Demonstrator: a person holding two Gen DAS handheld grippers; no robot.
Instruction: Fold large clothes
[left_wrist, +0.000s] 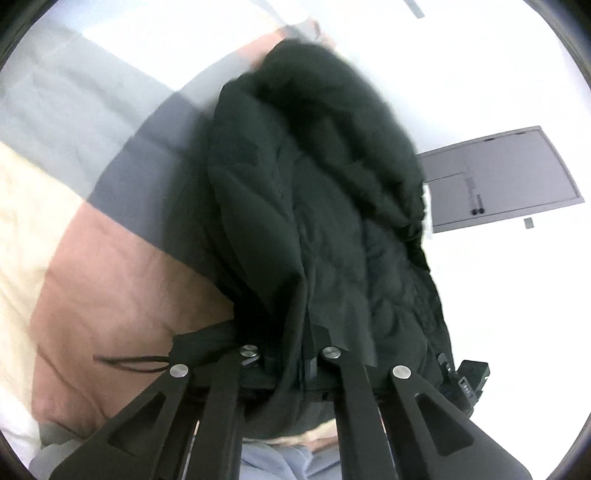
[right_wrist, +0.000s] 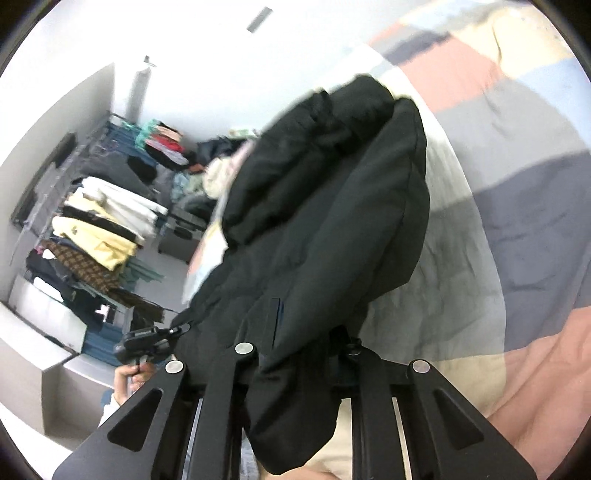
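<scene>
From the left wrist, your left gripper (left_wrist: 286, 360) has its fingers closed down on a bunch of the black jacket (left_wrist: 314, 192), and the jacket hangs lifted above the bed (left_wrist: 110, 266). It looks padded and quilted, so judge it bulky, soft and fairly heavy for cloth, with a smooth shell that may slide in a thin pinch. A drawstring (left_wrist: 129, 363) dangles off the gathered edge by your left fingers; it could snag. You want hold of a hem or seam, not loose shell. To the right there is bare white wall and a grey door (left_wrist: 509, 177), so open air on that side.

From the right wrist, your right gripper (right_wrist: 295, 350) is likewise clamped on jacket fabric, a fold spilling down between the fingers. The jacket bulges ahead, blurred, so its far edge is hard to place. The striped bed cover runs wide to the right: plenty of flat room to lay the jacket out. On the left, a rack of clothes (right_wrist: 99, 229) and a white box (right_wrist: 40, 325) stand well apart. The other gripper shows low at left, just beside the jacket's edge.
</scene>
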